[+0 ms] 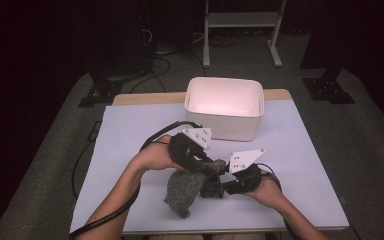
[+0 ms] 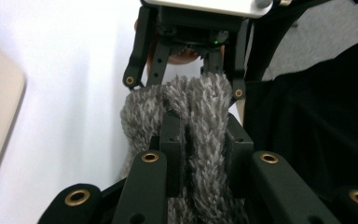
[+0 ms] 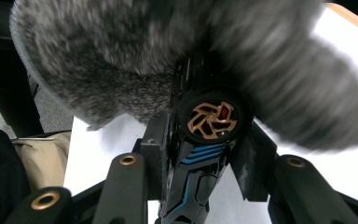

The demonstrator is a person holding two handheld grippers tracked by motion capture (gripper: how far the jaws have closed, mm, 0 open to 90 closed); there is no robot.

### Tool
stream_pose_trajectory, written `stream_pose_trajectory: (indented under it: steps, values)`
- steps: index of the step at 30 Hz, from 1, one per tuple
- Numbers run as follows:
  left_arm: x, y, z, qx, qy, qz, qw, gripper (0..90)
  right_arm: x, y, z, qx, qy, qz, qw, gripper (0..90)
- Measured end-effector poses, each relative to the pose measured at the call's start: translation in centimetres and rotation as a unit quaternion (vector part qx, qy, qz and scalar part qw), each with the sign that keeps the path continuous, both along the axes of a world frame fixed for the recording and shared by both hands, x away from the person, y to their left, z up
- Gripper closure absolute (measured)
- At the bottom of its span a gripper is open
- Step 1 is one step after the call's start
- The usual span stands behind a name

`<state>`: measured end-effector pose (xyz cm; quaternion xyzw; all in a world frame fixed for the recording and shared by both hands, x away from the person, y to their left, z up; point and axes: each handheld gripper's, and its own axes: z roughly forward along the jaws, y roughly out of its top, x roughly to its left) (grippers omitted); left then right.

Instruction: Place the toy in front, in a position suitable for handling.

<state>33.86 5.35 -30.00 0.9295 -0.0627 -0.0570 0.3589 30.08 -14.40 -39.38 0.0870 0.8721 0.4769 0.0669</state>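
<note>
Left gripper clamped on grey fuzzy cloth, which hangs to the white table sheet near the front edge. Right gripper view adds what the high view hides: right gripper jaws closed on a black toy car, bronze wheel, blue stripes, fuzz draped over it. White bin stands well apart at the back; sheet bare either side.
</note>
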Motion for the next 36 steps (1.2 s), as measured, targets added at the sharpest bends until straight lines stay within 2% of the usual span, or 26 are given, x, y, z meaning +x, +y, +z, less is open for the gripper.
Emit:
stream_pose_trajectory:
  steps: [7,11,15,17,20,23,28,31,34,36]
  values:
    - [0.1,1.7,0.0,-0.005,0.002,0.016,0.9999,74.2,0.0,-0.4,0.2,-0.002,0.003,-0.002,1.0,61.4]
    - [0.2,2.7,-0.3,-0.021,0.007,0.024,0.9995,74.2,0.2,-0.6,0.4,-0.002,0.016,0.002,0.9999,63.5]
    - [0.1,2.4,-0.4,-0.022,0.003,0.025,0.9995,74.6,0.4,-0.4,0.6,-0.01,0.02,0.006,0.9997,62.7]
    - [0.1,2.3,-0.4,-0.023,0.003,0.021,0.9995,74.6,0.5,-0.3,0.5,-0.011,0.027,0.001,0.9996,56.0]
    - [0.0,2.0,-0.5,-0.027,0.006,0.018,0.9995,74.6,0.6,0.1,0.5,-0.016,0.024,0.0,0.9996,54.9]
    - [-0.1,1.6,-0.5,-0.025,0.007,0.01,0.9996,74.5,0.6,0.6,0.6,-0.015,0.021,0.004,0.9997,59.7]
    - [-0.3,1.3,-0.3,-0.018,-0.001,0.004,0.9998,74.5,0.4,0.5,0.8,-0.02,0.012,0.01,0.9997,60.3]
    - [-0.2,1.7,-0.2,-0.028,0.006,0.011,0.9995,74.2,0.3,0.3,0.8,-0.02,0.011,0.008,0.9997,60.5]
    - [-0.2,2.2,-0.2,-0.029,0.005,0.016,0.9995,73.7,0.2,-0.1,1.0,-0.021,0.01,0.006,0.9997,62.3]
    - [-0.1,2.5,-0.2,-0.034,0.01,0.016,0.9992,73.7,0.2,-0.4,1.2,-0.019,0.023,0.009,0.9995,63.4]
